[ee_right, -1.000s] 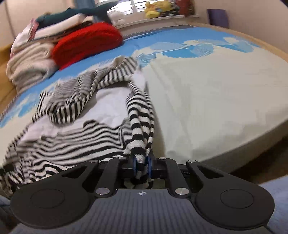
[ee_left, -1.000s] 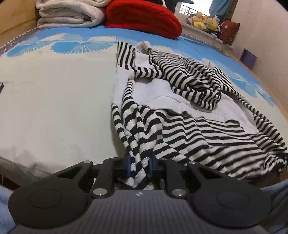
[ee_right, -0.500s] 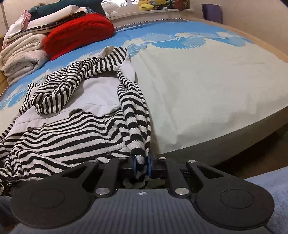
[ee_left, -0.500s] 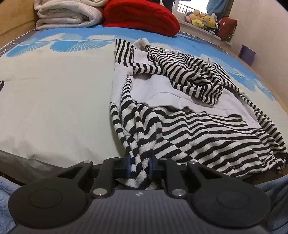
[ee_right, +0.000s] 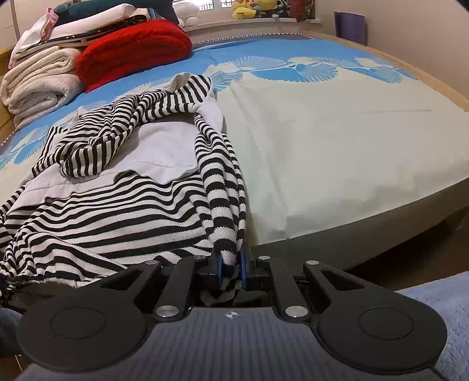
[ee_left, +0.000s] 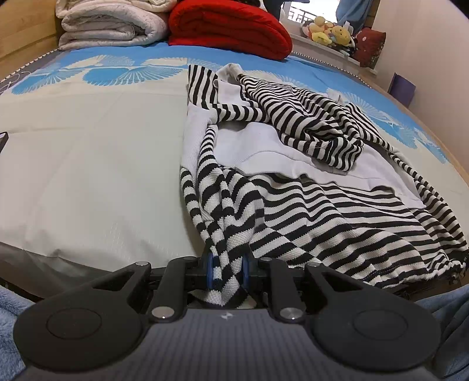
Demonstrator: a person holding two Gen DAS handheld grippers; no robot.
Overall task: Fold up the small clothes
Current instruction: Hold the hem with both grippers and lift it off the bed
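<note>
Grippers clamp the two near corners of a striped garment [ee_left: 322,211] at the near edge of the bed [ee_left: 88,164]. Left gripper [ee_left: 227,268]: jaws narrow, pinching a bunched striped fold. Between the two, the garment lies crumpled, grey lining up. Right gripper [ee_right: 230,265]: jaws narrow, pinching its own striped fold. Folded blankets [ee_right: 41,82] sit at the far edge.

A wide bed [ee_left: 88,164] carries everything, covered by a pale sheet [ee_right: 337,140] with a blue band of fan shapes at its far end. A black-and-white striped garment [ee_left: 322,217] lies crumpled across the sheet, reaching the near edge. At the head end rest a rolled red blanket [ee_left: 228,26] and, beside it, folded white blankets [ee_left: 111,26].
</note>
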